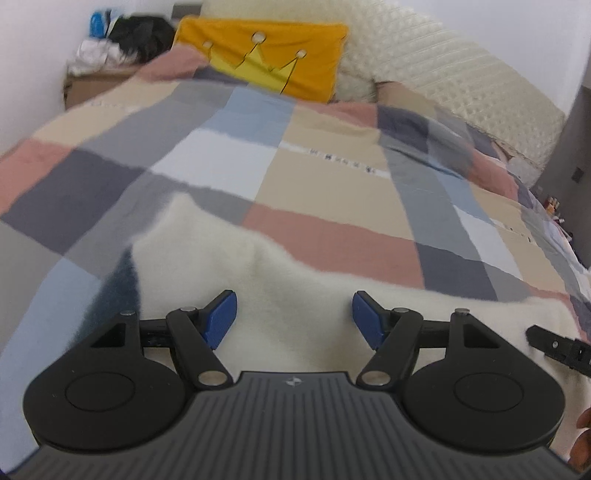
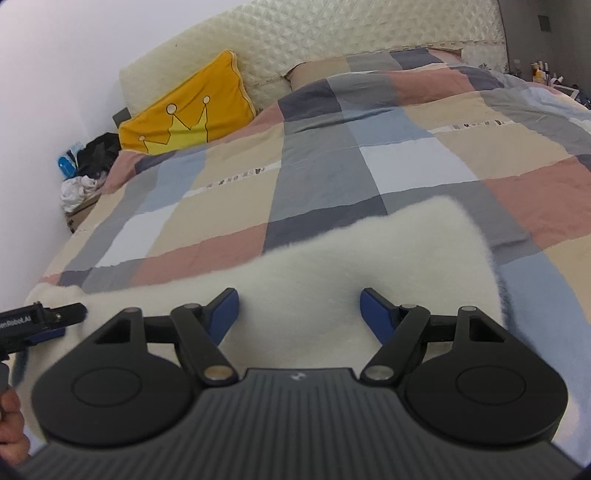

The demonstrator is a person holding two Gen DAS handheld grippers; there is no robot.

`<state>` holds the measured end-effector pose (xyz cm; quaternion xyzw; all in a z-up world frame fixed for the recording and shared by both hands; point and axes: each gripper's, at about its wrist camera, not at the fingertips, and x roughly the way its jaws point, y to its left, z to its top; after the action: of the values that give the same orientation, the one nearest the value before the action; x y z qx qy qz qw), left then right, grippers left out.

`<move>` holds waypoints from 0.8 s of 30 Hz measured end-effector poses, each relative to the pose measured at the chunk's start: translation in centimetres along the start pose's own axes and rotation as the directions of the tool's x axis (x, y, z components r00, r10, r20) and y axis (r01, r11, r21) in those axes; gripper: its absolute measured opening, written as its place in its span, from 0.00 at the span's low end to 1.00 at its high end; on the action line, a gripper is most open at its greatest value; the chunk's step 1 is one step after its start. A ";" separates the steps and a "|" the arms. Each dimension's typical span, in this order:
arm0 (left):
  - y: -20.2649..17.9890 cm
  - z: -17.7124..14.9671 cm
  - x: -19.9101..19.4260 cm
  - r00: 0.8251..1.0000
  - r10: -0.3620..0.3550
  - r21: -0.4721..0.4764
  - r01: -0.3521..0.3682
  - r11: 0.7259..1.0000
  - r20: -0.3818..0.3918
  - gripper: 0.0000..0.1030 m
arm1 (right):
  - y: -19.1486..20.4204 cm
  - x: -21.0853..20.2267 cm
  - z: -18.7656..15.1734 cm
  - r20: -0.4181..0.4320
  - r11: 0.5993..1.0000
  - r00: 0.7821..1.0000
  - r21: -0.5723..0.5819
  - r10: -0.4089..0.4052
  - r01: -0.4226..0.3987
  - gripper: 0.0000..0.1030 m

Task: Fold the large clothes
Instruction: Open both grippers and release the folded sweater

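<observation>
So the piece to fold is a cream-white fuzzy garment (image 1: pixel 280 266), thick fleecy stuff. It's lying mostly flat on the near end of the bed, on top of the checked cover. One corner pokes up toward the pillows; the far edge runs slanted.

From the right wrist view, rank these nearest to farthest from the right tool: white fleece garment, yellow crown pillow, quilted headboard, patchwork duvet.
1. White fleece garment, directly under and ahead of the right tool.
2. Patchwork duvet, spread beyond the fleece.
3. Yellow crown pillow, upper left, at the head of the bed.
4. Quilted headboard, behind the pillow, along the top.
</observation>
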<state>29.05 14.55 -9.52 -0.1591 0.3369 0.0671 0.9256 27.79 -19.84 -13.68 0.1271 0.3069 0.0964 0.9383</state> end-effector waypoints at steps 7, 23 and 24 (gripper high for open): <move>0.9 0.9 4.2 0.997 0.038 0.033 -0.036 0.999 -0.066 0.72 | 0.2 3.1 0.3 -0.039 0.998 0.999 -0.067 -0.022 0.020 0.72; 0.8 0.5 2.3 0.999 0.039 0.053 -0.038 0.998 -0.018 0.72 | 0.6 2.7 0.5 -0.039 0.998 0.998 -0.051 -0.043 0.041 0.74; 0.9 0.6 1.7 0.999 0.045 0.058 -0.045 0.997 -0.004 0.72 | 0.4 2.1 0.6 -0.033 0.998 0.998 -0.043 -0.046 0.044 0.74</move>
<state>30.50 15.59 -10.45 -0.1246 0.3445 0.0776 0.9272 29.78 -19.03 -14.26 0.0988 0.3236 0.0839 0.9373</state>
